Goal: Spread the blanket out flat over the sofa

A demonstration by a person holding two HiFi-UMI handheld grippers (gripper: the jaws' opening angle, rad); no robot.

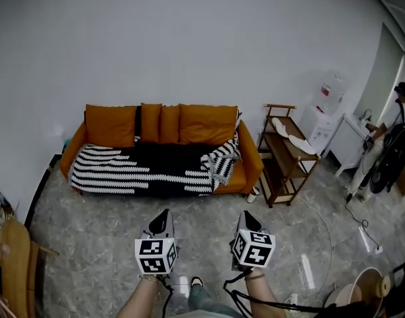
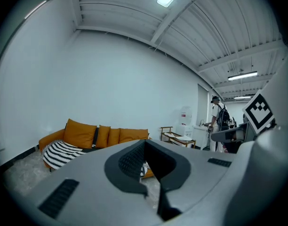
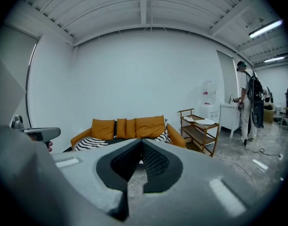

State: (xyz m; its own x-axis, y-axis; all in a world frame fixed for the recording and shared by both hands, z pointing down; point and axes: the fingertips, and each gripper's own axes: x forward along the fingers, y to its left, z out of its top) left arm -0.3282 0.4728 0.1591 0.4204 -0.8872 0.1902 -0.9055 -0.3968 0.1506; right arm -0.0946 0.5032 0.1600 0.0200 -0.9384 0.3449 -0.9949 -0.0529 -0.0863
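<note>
An orange sofa (image 1: 250, 163) stands against the far wall with several orange cushions along its back. A black-and-white zigzag blanket (image 1: 149, 169) lies over the seat and hangs down the front. Its right end is bunched up against the right armrest (image 1: 224, 156). Both grippers are held low over the floor, well short of the sofa. The left gripper (image 1: 166, 212) is shut with nothing in it, and so is the right gripper (image 1: 247, 214). The left gripper view shows its jaws (image 2: 145, 141) meeting, with the blanket (image 2: 61, 152) far off. The right gripper (image 3: 141, 140) also faces the sofa (image 3: 134, 127).
A wooden shelf rack (image 1: 286, 154) stands just right of the sofa. Beyond it are a water dispenser (image 1: 328, 103) and a white cabinet (image 1: 347, 139). A person with a backpack (image 1: 391, 144) stands at the far right. A cable (image 1: 361, 227) crosses the floor; a wooden chair (image 1: 17, 264) is at left.
</note>
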